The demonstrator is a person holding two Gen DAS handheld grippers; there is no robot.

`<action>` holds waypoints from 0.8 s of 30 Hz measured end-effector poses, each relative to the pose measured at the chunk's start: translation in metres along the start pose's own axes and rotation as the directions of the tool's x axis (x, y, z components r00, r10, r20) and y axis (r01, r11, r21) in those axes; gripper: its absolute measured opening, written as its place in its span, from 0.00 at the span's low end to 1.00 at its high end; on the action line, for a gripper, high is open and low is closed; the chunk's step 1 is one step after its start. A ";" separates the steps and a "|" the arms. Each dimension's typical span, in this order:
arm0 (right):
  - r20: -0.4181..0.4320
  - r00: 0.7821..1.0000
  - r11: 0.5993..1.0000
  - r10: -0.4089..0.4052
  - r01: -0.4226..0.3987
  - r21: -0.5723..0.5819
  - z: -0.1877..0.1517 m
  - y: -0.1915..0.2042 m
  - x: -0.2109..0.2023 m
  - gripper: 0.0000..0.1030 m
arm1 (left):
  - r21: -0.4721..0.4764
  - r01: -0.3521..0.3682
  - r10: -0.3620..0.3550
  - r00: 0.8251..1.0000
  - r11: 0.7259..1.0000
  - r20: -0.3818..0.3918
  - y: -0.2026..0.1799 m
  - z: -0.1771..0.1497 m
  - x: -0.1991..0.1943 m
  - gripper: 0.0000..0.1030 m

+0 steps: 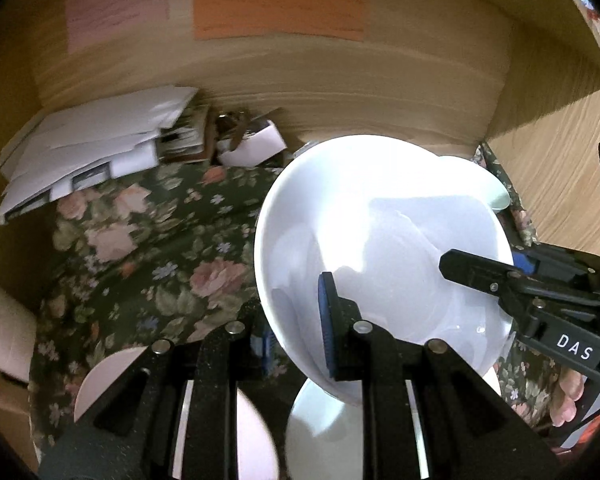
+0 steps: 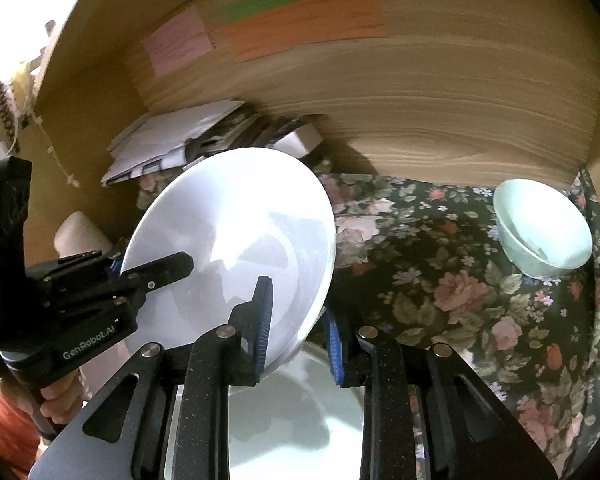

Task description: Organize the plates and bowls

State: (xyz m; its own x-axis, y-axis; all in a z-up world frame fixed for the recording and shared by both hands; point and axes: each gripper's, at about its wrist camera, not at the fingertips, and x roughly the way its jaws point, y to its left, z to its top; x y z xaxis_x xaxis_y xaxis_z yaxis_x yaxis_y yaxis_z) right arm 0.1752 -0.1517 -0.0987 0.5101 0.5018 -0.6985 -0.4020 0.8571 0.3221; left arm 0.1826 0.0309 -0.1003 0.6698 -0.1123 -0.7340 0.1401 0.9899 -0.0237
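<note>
A big white plate [image 1: 380, 248] is up in the air, tilted, above the flowery cloth [image 1: 140, 248]. The left gripper [image 1: 296, 332] pinches its rim on one side. The right gripper [image 2: 300, 328] pinches the rim on the other side. Another white plate [image 2: 296, 412] lies under it. A pale green bowl [image 2: 542, 228] sits on the cloth, far to the right.

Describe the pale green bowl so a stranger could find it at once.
Start at the floral tablecloth and follow it to the far right corner, where the wooden back wall ends. The pale green bowl sits there alone, upright on the cloth. It is small, deep and mint-tinted, unlike the big white plate clamped between both grippers.
</note>
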 end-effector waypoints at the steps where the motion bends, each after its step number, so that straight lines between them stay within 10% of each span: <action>1: -0.002 1.000 1.000 0.006 -0.006 -0.005 -0.001 0.004 0.001 0.22 | -0.006 -0.005 0.005 1.000 1.000 0.002 0.000 -0.002 -0.002 0.18; 24: -0.061 0.989 0.984 0.135 -0.141 -0.109 -0.016 0.078 0.024 0.21 | -0.133 -0.119 0.126 0.991 0.984 0.043 0.059 -0.060 -0.055 0.18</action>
State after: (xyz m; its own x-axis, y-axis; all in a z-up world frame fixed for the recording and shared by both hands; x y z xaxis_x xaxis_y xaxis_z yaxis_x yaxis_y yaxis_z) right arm 0.1444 -0.0743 -0.1005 0.4040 0.6050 -0.6861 -0.5507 0.7597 0.3457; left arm 0.1107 0.1011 -0.1021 0.7125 0.0098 -0.7016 -0.0390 0.9989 -0.0257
